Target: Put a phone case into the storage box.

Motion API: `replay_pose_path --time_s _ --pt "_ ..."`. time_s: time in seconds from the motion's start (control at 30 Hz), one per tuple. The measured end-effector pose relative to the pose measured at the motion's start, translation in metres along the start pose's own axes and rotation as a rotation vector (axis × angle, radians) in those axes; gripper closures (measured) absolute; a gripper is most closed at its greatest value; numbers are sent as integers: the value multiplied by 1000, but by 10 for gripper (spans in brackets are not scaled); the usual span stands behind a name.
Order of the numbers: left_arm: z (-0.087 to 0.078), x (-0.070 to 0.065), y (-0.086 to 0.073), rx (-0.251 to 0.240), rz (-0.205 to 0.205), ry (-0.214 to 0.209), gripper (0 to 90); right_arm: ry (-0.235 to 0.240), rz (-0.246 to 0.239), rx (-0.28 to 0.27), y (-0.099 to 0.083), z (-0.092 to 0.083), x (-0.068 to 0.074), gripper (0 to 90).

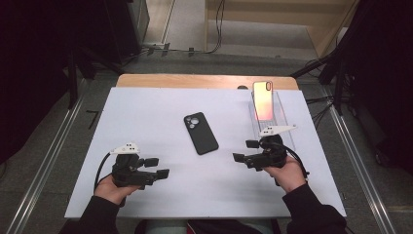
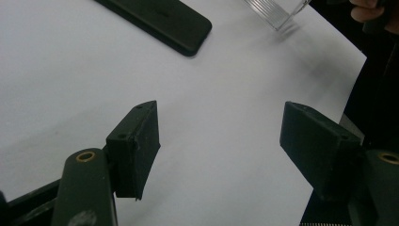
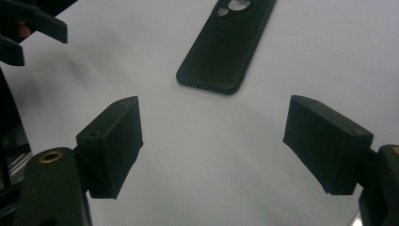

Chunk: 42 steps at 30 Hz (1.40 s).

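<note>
Both tongs (image 1: 160,166) (image 1: 242,151) gape, black phone (image 1: 200,133) lying between, untouched

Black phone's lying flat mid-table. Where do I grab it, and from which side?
Probably from above, fingers across the long edges of the phone near its middle. It lies flat, camera side up, on the white sheet, so only its thin edges offer grip. Both the left gripper and right gripper are open.

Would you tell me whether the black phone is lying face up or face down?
Face down. The black phone lies flat on the white sheet with its camera lenses upward.
</note>
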<state>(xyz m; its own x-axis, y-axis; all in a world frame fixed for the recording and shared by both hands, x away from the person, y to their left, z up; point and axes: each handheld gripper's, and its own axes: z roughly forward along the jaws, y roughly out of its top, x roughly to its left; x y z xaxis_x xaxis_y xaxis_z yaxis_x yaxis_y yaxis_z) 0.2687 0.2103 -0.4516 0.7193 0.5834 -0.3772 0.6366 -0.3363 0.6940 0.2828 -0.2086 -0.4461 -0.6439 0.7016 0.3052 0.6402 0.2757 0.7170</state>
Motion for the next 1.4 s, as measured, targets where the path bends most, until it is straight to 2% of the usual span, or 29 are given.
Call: replay_pose_path --time_s 0.1,0.23,0.53,0.8,0.87,1.0,1.13,1.23,1.4 --pt "-2 1 -1 -7 -15 2 296 -10 12 -7 5 5 -1 176" --pt "-4 0 -1 -17 -15 3 296 -7 30 -9 10 12 -2 166" --pt "-4 -2 -1 -16 -9 4 296 -30 18 -22 22 26 5 157" --pt "-5 -2 -1 -16 -11 6 296 -62 51 -42 33 33 3 144" --pt "-5 -3 -1 -14 -9 7 296 -62 55 -42 36 35 2 106" --pt "-5 -2 -2 -17 -11 10 296 -64 71 -50 40 39 1 106" --pt "-5 -2 -1 -17 -11 9 295 -95 66 -45 45 47 2 106" --pt "-5 -3 -2 -14 -11 10 296 -103 88 -31 50 54 2 107" --pt "-5 -1 -2 -18 -13 13 296 -115 107 -49 56 62 0 107"
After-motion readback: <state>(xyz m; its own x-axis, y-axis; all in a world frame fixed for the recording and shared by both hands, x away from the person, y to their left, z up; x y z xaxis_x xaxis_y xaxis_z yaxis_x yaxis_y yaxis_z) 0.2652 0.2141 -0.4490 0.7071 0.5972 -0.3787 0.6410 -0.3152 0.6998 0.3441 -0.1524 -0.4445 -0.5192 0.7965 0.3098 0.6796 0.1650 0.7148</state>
